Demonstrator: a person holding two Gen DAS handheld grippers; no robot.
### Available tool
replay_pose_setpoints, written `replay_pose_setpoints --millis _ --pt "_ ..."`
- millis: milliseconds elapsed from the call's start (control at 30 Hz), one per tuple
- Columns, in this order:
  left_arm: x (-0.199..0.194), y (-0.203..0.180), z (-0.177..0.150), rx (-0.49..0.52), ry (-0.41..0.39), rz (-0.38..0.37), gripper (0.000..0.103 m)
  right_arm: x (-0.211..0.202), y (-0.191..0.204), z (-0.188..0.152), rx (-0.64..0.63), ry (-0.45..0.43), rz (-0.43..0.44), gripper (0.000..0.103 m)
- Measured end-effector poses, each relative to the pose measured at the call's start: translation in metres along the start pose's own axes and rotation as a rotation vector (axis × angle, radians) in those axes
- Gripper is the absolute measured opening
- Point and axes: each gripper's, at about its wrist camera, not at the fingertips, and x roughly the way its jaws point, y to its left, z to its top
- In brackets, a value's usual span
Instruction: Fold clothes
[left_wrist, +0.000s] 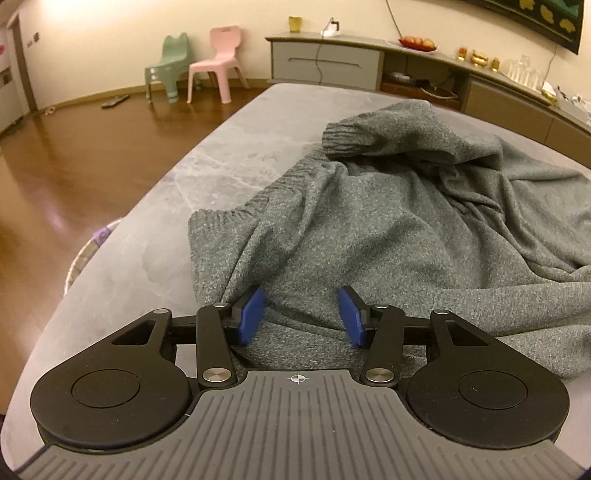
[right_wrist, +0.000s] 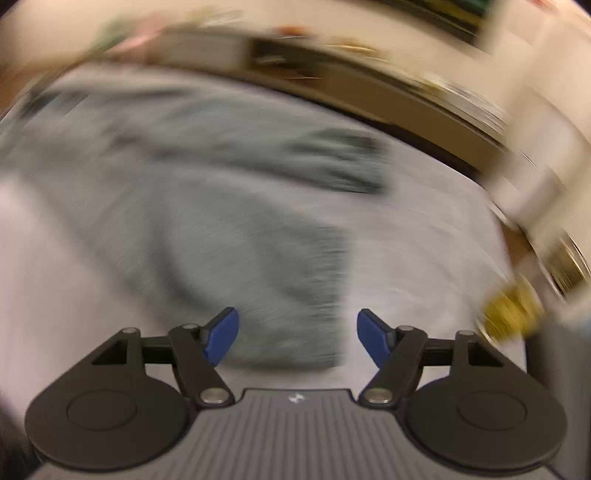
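Lying crumpled on the table (left_wrist: 122, 280), the sweater (left_wrist: 388, 236) sits right under the half-open, empty left gripper (left_wrist: 301, 317), nearer than the wide-open, empty right gripper (right_wrist: 297, 339).

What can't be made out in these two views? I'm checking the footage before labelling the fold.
- Right wrist view: motion blur smears the sweater and shelf; folds and edges unreadable.
- Left wrist view: the sweater runs off the right edge, so its full layout is unknown.
- Left wrist view: the left hand-held gripper covers the near hem.
- Left wrist view: the basket is mostly hidden behind the table edge.
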Motion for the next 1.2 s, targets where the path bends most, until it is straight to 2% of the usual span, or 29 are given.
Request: replay_pose_setpoints --millis 67,167,200,233,267,300,367,433,533,633,700,733,767,800,867,933,1000,1033,1067,1100,1200 --pt "0.000 -0.002 -0.001 -0.005 -0.005 0.005 0.042 0.011 0.022 -0.001 -0.125 0.015 0.056 0.074" --pt "-0.001 -0.003 -0.001 -0.008 -0.005 0.011 0.043 0.032 0.041 0.003 -0.195 0.022 0.124 0.072" --pt "-0.001 -0.003 -0.001 -0.006 -0.003 0.008 0.043 0.041 0.044 0.006 -0.203 0.033 0.119 0.070" --pt "-0.001 -0.001 -0.001 -0.006 -0.001 0.003 0.043 0.051 0.046 0.009 -0.211 0.044 0.113 0.058" --pt "-0.001 -0.001 -0.001 -0.005 0.001 -0.001 0.043 0.054 0.042 0.012 -0.180 0.043 0.127 0.024" --pt "-0.001 0.000 -0.001 -0.001 0.002 -0.004 0.043 0.056 0.038 0.015 -0.147 0.041 0.142 0.001" --pt "-0.001 0.001 -0.001 0.008 0.001 -0.009 0.043 0.044 0.038 0.017 -0.160 0.021 0.119 0.003" --pt "-0.002 0.003 -0.002 0.018 -0.004 -0.017 0.043 0.006 0.032 0.020 -0.176 -0.030 0.145 0.003" --pt "-0.002 0.005 -0.002 0.023 0.005 -0.019 0.043 -0.076 0.005 0.033 -0.178 -0.162 0.183 0.003" --pt "0.000 0.003 0.004 0.007 0.029 -0.029 0.042 -0.119 -0.030 0.063 -0.156 -0.217 0.187 0.003" --pt "0.001 0.001 0.006 -0.003 0.034 -0.037 0.042 -0.084 -0.044 0.086 -0.130 -0.130 0.159 0.005" --pt "0.002 -0.001 0.005 0.002 0.029 -0.029 0.042 -0.065 -0.052 0.097 -0.117 -0.085 0.144 0.016" --pt "0.002 -0.003 0.005 0.007 0.024 -0.020 0.042 -0.036 -0.053 0.101 -0.117 -0.014 0.107 0.046" --pt "0.001 -0.001 0.003 0.010 0.021 -0.020 0.042 -0.009 -0.053 0.102 -0.122 0.048 0.044 0.056" --pt "-0.002 0.004 -0.001 0.016 0.017 -0.025 0.044 0.029 -0.062 0.097 -0.040 0.092 -0.123 0.054" --pt "-0.005 0.009 -0.003 0.017 0.019 -0.019 0.044 0.037 -0.074 0.084 0.141 0.065 -0.233 0.054" --pt "-0.010 0.016 -0.003 0.013 0.031 0.001 0.043 0.024 -0.073 0.064 0.297 -0.009 -0.181 0.054" --pt "-0.013 0.019 -0.003 0.010 0.037 0.011 0.036 0.018 -0.069 0.054 0.342 -0.027 -0.109 0.054" --pt "-0.020 0.015 -0.001 0.024 0.016 0.023 0.035 0.011 -0.064 0.043 0.385 -0.043 -0.033 0.055" --pt "-0.029 0.010 0.002 0.041 -0.010 0.034 0.035 0.010 -0.052 0.034 0.403 -0.045 0.027 0.056" --pt "-0.054 -0.023 0.018 0.115 -0.124 0.001 0.038 0.017 -0.022 0.027 0.391 -0.013 0.109 0.057"
